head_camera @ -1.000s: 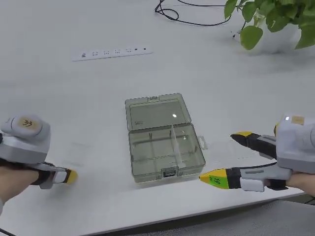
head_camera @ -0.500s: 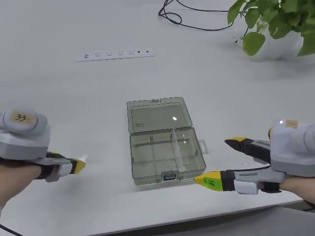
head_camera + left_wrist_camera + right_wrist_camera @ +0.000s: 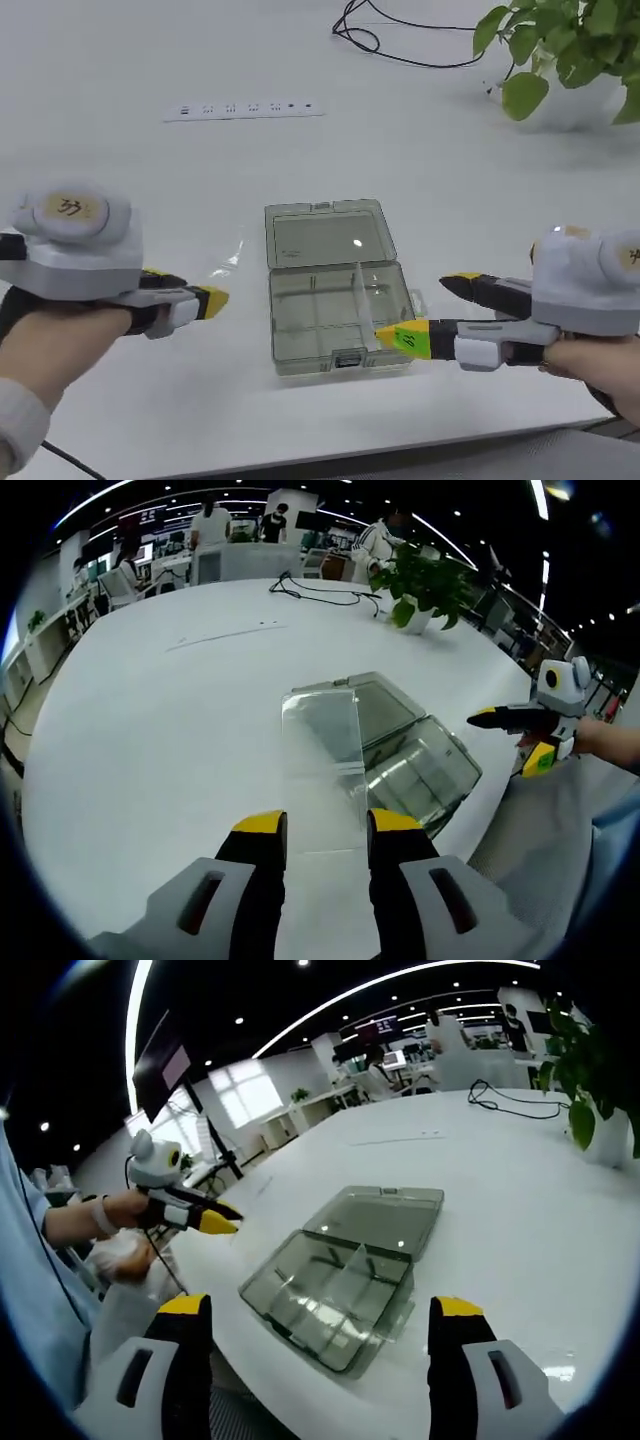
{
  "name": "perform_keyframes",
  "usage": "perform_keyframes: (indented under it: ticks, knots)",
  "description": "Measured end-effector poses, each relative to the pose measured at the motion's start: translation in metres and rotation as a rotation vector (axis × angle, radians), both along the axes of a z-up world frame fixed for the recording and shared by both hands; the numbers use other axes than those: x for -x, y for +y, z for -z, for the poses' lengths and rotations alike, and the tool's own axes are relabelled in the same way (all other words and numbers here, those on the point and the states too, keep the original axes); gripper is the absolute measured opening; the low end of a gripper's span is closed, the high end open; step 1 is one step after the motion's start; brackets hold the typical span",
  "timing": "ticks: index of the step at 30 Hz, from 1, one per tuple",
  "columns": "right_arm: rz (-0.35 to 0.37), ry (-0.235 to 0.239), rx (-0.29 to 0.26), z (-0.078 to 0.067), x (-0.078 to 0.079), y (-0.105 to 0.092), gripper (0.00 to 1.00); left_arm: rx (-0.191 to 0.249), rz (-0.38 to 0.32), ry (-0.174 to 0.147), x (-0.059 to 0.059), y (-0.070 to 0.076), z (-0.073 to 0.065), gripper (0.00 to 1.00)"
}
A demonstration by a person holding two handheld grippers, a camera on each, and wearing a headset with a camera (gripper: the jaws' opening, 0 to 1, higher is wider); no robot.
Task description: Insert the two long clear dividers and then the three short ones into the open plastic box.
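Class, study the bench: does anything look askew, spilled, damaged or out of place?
Nothing stands out. The plastic box lies open and flat on the table, its fitted divider upright, and the left gripper holds a clear divider.

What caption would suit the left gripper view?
Left gripper holds a clear divider; the open plastic box lies ahead.

Box (image 3: 273, 322) smoky grey; divider (image 3: 322, 750) clear; left tool (image 3: 322, 825), right tool (image 3: 428, 308) yellow-tipped.

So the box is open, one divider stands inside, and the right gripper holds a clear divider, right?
No: the left gripper holds the clear divider, as the left gripper view shows. The right gripper is open and empty; the rest stands.
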State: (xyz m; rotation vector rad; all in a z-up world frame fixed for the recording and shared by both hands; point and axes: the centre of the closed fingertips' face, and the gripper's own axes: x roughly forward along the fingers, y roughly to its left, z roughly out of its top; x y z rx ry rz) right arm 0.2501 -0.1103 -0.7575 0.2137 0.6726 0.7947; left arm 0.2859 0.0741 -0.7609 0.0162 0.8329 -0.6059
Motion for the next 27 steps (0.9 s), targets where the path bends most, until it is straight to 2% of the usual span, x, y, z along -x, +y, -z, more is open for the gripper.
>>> perform_keyframes:
  ticks: [1,2,4,11,14,17,23,25,27]
  knots:
    - [0.001,0.005,-0.005,0.0,0.0,0.001,0.89,0.009,0.003,-0.008,0.0,-0.006,-0.002,0.3]
    - [0.011,0.036,-0.016,0.0,-0.001,0.003,0.87,0.014,0.007,-0.01,0.0,-0.01,-0.003,0.3]
    - [0.017,0.05,-0.046,-0.003,-0.003,0.01,0.82,0.034,0.01,-0.019,0.0,-0.019,-0.005,0.3]
    - [0.062,0.055,-0.108,-0.014,-0.017,0.026,0.81,0.089,0.029,-0.026,0.005,-0.05,-0.005,0.3]
    - [0.073,0.078,-0.166,-0.022,-0.021,0.039,0.73,0.108,0.039,-0.028,0.008,-0.062,-0.006,0.3]
    - [0.081,0.087,-0.198,-0.026,-0.024,0.047,0.66,0.133,0.046,-0.028,0.011,-0.073,-0.008,0.3]
    - [0.096,0.106,-0.253,-0.032,-0.031,0.06,0.54,0.15,0.065,-0.03,0.014,-0.085,-0.009,0.3]
    - [0.101,0.11,-0.263,-0.033,-0.033,0.061,0.52,0.173,0.064,-0.019,0.016,-0.089,-0.011,0.3]
    - [0.109,0.114,-0.266,-0.033,-0.034,0.062,0.47,0.156,0.077,-0.029,0.016,-0.091,-0.01,0.3]
